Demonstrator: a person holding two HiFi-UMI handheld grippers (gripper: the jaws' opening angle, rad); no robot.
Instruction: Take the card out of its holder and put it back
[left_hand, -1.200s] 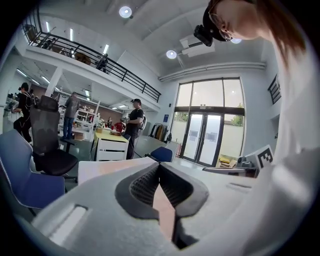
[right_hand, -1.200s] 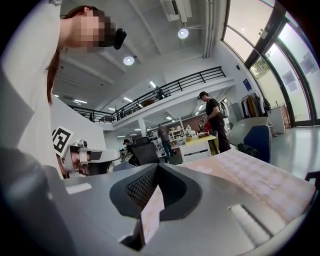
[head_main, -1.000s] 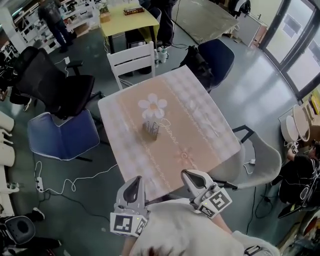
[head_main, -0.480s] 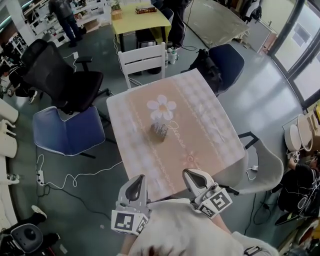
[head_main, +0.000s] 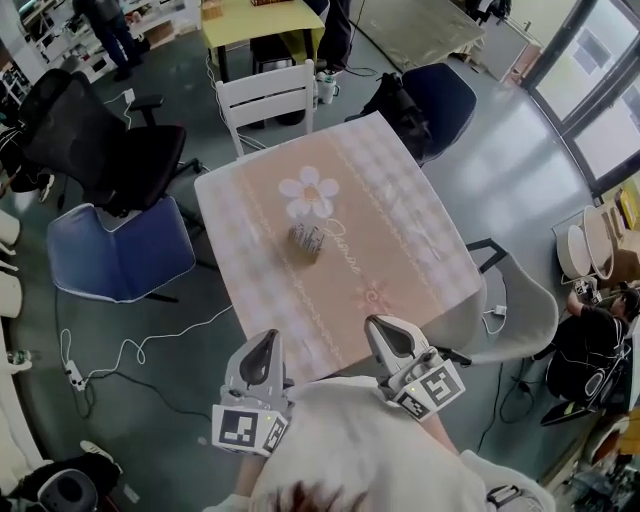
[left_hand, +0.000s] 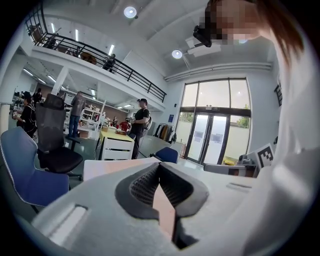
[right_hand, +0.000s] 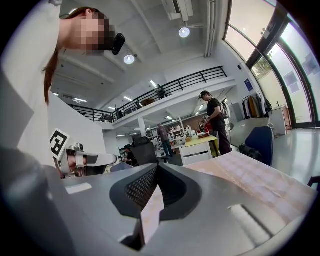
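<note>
The card holder (head_main: 308, 240) stands near the middle of the table (head_main: 400, 225), just on the near side of the flower print (head_main: 308, 192) on the cloth. It is too small in the head view to tell whether the card is in it. Against the earlier frames it keeps the same spot on the table. Only the head camera has swung, so the whole table sits a little higher and further left in the picture.

The left gripper (head_main: 265, 341) and the right gripper (head_main: 382, 327) hang at the table's near edge, close against the person's white top, well apart from the holder. They are about where they were before relative to that edge, and the left one shows slightly lower in the frame.

In the left gripper view the left gripper's (left_hand: 159, 166) jaws meet at their tips with nothing between them. The right gripper's (right_hand: 157, 167) jaws are likewise pressed together and empty.

A white chair (head_main: 265, 100) stands at the table's far edge and a blue chair (head_main: 120, 255) off its left side.
</note>
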